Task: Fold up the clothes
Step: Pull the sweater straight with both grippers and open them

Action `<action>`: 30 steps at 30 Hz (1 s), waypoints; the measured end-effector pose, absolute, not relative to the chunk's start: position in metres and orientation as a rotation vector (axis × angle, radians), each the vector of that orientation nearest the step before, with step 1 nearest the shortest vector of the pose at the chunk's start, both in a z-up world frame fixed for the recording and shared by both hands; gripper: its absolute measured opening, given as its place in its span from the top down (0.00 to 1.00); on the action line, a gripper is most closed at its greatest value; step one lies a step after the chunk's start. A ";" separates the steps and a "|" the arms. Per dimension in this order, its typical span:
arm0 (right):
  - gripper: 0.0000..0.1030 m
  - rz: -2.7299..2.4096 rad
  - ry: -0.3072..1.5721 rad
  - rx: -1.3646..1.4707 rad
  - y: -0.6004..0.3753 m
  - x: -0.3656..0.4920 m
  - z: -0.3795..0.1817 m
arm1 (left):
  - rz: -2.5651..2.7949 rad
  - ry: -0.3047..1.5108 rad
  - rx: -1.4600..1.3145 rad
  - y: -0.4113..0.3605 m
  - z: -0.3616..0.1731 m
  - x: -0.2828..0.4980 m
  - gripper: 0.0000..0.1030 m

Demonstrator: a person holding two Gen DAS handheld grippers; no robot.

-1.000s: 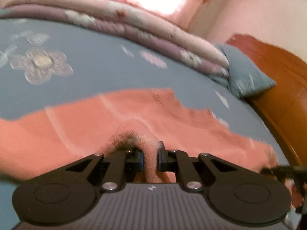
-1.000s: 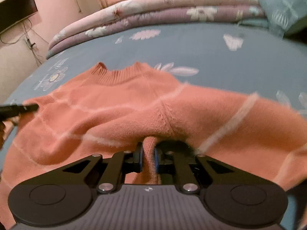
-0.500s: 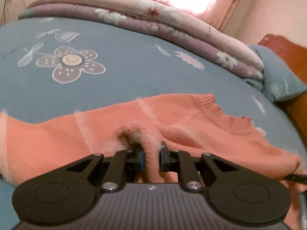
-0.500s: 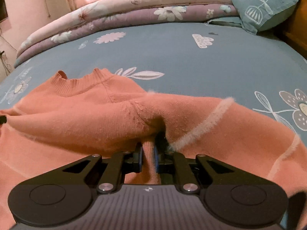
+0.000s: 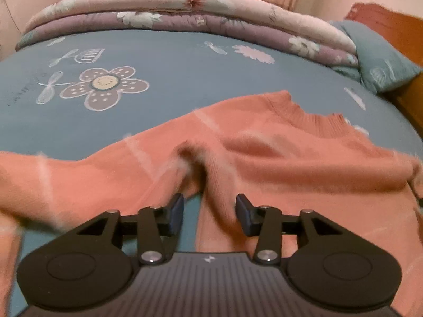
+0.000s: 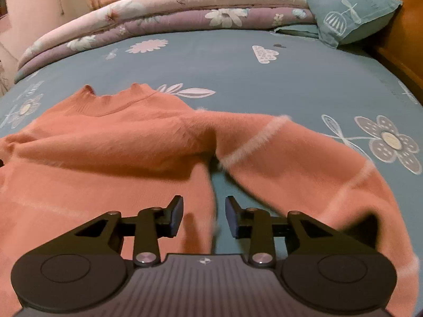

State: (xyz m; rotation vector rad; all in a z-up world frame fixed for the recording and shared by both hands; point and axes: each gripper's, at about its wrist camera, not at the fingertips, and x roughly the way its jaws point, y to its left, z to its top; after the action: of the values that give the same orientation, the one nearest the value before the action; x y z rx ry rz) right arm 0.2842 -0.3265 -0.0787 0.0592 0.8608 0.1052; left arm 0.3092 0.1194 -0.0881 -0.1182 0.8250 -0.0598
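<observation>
A fuzzy orange sweater (image 5: 277,155) with thin white stripes lies spread on the blue flowered bed sheet (image 5: 164,60), collar toward the far side. My left gripper (image 5: 209,211) hangs just over the armpit where the left sleeve meets the body. Its jaws are opening, and the fabric fold lies loose between them, clear of the pads. In the right wrist view the same sweater (image 6: 119,142) shows its collar at upper left and its striped sleeve running right. My right gripper (image 6: 204,212) is above the other armpit, jaws opening, with the sweater's edge below them untouched.
A folded pink and purple floral quilt (image 5: 185,8) lies along the far edge of the bed. A blue pillow (image 6: 343,13) rests at the far right against an orange wooden headboard (image 5: 391,31). Pink curtains and a wall stand behind.
Both grippers were shut on pinched folds of the sweater; now both have let go and their jaws stand apart. The sweater has settled flatter on the sheet.
</observation>
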 end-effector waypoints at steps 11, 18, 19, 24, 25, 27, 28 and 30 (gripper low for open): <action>0.53 0.114 0.871 0.167 -0.323 0.175 -0.064 | -0.066 0.934 -0.069 0.121 -0.090 0.220 0.52; 0.53 0.106 0.869 0.347 -0.328 0.124 -0.070 | -0.115 0.943 -0.221 0.126 -0.108 0.209 0.61; 0.53 0.101 0.871 0.341 -0.327 0.122 -0.070 | -0.141 0.957 -0.214 0.122 -0.108 0.209 0.79; 0.49 0.072 0.858 0.358 -0.332 0.115 -0.065 | -0.110 0.925 -0.170 0.118 -0.096 0.193 0.93; 0.50 0.071 0.851 0.362 -0.333 0.113 -0.063 | -0.095 0.917 -0.193 0.122 -0.093 0.189 0.93; 0.47 0.079 0.845 0.365 -0.334 0.110 -0.062 | -0.040 0.917 -0.169 0.133 -0.090 0.182 0.95; 0.46 0.083 0.847 0.369 -0.334 0.110 -0.063 | -0.033 0.934 -0.169 0.138 -0.093 0.181 0.94; 0.45 0.088 0.863 0.376 -0.334 0.113 -0.069 | -0.028 0.948 -0.247 0.150 -0.099 0.180 0.89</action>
State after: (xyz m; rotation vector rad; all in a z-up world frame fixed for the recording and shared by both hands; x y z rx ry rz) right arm 0.1133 -0.3342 -0.0687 0.3764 0.8631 0.0876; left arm 0.1800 0.1498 -0.0992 -0.2475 0.9479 -0.0284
